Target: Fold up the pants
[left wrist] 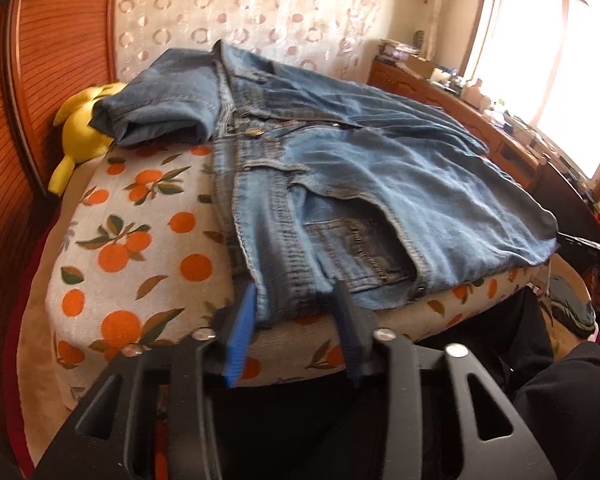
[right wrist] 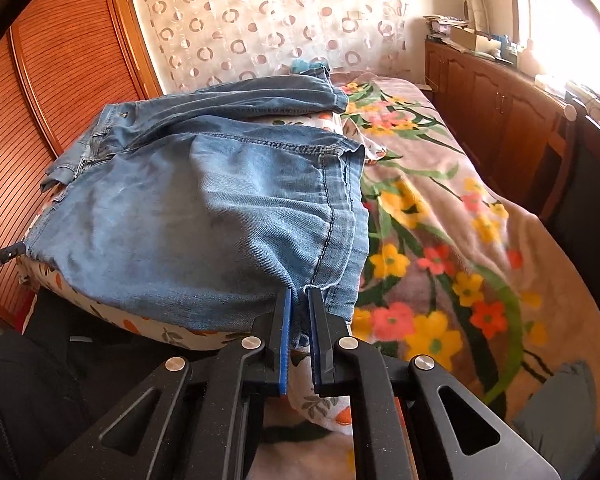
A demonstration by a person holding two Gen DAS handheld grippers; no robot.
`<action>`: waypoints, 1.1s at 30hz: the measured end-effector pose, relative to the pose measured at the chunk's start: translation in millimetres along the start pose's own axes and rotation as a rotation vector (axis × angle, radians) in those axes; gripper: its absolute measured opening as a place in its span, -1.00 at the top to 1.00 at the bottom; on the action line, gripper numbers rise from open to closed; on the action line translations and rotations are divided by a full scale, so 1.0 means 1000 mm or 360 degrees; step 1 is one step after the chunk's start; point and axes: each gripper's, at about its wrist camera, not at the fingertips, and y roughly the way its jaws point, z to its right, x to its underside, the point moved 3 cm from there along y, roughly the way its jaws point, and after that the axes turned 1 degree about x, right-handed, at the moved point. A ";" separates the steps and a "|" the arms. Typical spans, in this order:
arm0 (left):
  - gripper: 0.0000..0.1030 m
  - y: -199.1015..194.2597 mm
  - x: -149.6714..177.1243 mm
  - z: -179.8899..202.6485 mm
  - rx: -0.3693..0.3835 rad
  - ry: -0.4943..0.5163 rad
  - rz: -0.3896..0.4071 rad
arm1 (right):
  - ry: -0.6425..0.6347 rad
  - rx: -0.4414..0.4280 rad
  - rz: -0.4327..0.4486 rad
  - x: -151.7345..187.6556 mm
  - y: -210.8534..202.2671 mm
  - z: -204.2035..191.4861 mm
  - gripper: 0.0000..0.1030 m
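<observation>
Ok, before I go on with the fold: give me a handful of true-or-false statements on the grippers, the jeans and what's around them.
1. The right gripper has its fingers closed on the jeans. True.
2. The left gripper is clamped tight on denim. False: its fingers stand wide apart, either side of the waistband edge.
3. The jeans lie on an orange-print cushion. True.
4. A yellow plush toy sits beside the jeans. True.
5. The blanket is plain grey. False: it has a flower print.
</observation>
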 end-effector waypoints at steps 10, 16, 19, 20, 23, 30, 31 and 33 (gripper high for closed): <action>0.41 0.009 -0.007 -0.014 0.0099 -0.0126 -0.0005 | -0.0013 0.0006 -0.0007 -0.002 0.002 -0.001 0.84; 0.40 0.008 -0.006 -0.019 0.0137 -0.0170 -0.0014 | -0.0022 0.0012 -0.0008 -0.001 0.003 -0.001 0.84; 0.40 0.008 -0.004 -0.023 0.0177 -0.0207 -0.0022 | -0.0023 0.0012 -0.0009 0.000 0.003 -0.001 0.84; 0.40 0.008 -0.004 -0.023 0.0185 -0.0211 -0.0025 | -0.0025 0.0013 -0.0010 0.000 0.003 -0.001 0.84; 0.40 0.006 -0.003 -0.023 0.0187 -0.0206 -0.0034 | -0.0026 0.0013 -0.0012 0.000 0.004 -0.001 0.84; 0.46 0.002 -0.003 -0.025 0.0200 -0.0230 -0.0035 | -0.0029 0.0016 -0.0015 0.000 0.004 0.000 0.84; 0.54 0.002 -0.002 -0.025 0.0210 -0.0229 -0.0029 | -0.0031 0.0017 -0.0015 0.000 0.004 0.000 0.84; 0.60 0.002 -0.002 -0.025 0.0224 -0.0231 -0.0022 | -0.0035 0.0019 -0.0014 0.001 0.005 0.000 0.84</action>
